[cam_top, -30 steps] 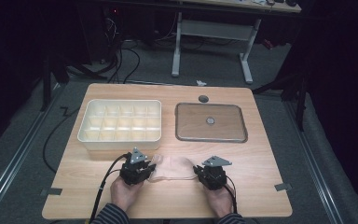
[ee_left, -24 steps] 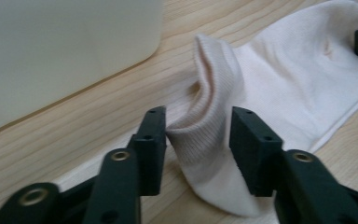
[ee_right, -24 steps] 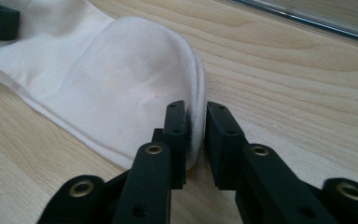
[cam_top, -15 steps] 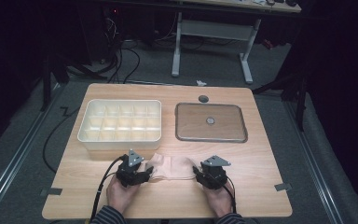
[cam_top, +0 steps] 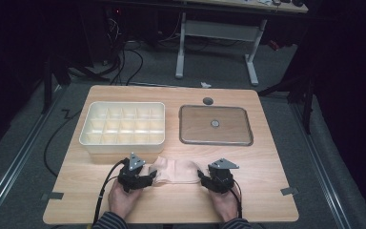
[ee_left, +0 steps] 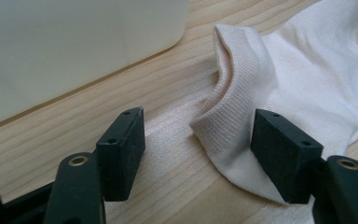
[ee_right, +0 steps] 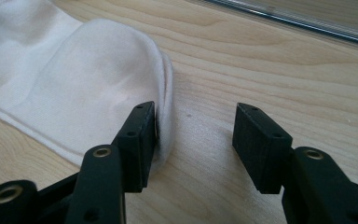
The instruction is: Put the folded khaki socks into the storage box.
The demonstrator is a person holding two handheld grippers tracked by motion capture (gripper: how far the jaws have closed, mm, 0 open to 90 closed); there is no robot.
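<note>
A cream sock (cam_top: 176, 170) lies flat on the wooden table (cam_top: 267, 181) near its front edge, between my two grippers. My left gripper (cam_top: 148, 180) sits at the sock's ribbed cuff (ee_left: 233, 112). Its jaws have just been opening, and the cuff lies loose between them in the left gripper view (ee_left: 198, 126). My right gripper (cam_top: 203, 177) sits at the sock's rounded other end (ee_right: 74, 84). Its jaws (ee_right: 196, 119) have also just been opening. One pad rests against the sock's edge and bare wood shows in the gap.
A white tray with several compartments (cam_top: 124, 126) stands behind the left gripper, its wall close in the left gripper view (ee_left: 74, 46). A flat metal-rimmed lid (cam_top: 215, 125) lies behind the right gripper. A small dark disc (cam_top: 208, 100) sits near the far edge.
Both pairs of jaws have opened and let go of the sock, which now lies slack on the table. The hands have barely shifted.
</note>
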